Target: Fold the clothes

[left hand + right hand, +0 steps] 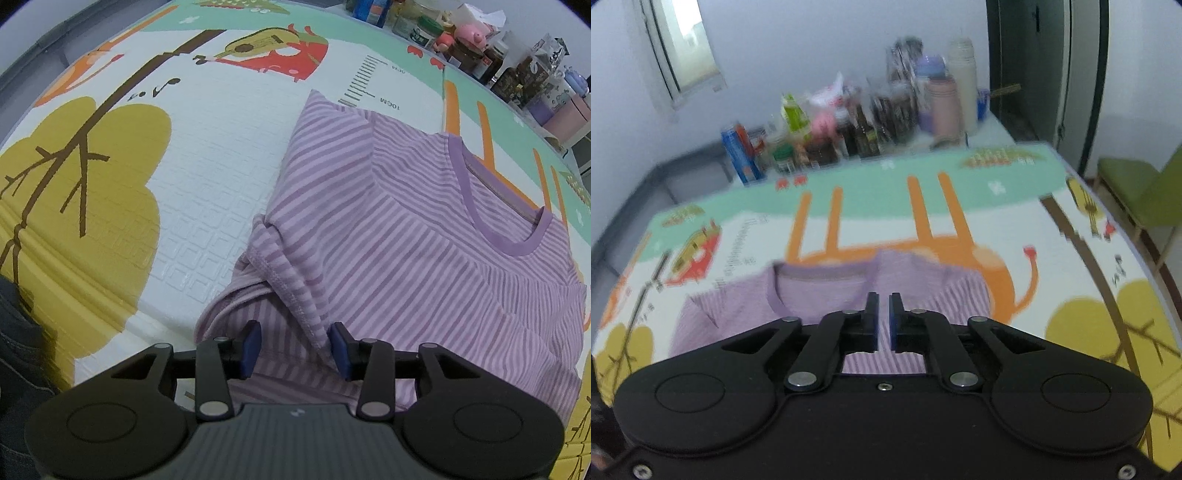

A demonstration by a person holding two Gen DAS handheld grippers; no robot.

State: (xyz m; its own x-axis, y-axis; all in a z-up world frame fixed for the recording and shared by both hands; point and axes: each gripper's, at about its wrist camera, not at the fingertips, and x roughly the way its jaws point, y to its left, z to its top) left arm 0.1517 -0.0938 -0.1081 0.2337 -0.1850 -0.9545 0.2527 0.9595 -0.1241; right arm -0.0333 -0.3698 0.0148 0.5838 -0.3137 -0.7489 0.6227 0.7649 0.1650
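The shirt [406, 236] lies on the mat [207, 177] covering the bench, in the right half of the left wrist view and low in the centre of the right wrist view. It is partly folded: its left side, with a sleeve hem showing, is turned in over the body, and the collar [491, 192] sits flat at the upper right.

The left gripper [295, 349] hangs over the near lower edge of the shirt. Its fingers [252, 347] stand apart; a ridge of fabric rises between them and seems to touch the right pad, but I see no pinch.

The right gripper [882, 319] is above the shirt, its fingers [871, 314] almost together with a thin gap and nothing between them. That view is blurred, so the state of the shirt's far side is hard to judge.

By my reading the side folds are begun; the bunched near edge needs smoothing, and the lengthwise fold toward the collar remains.
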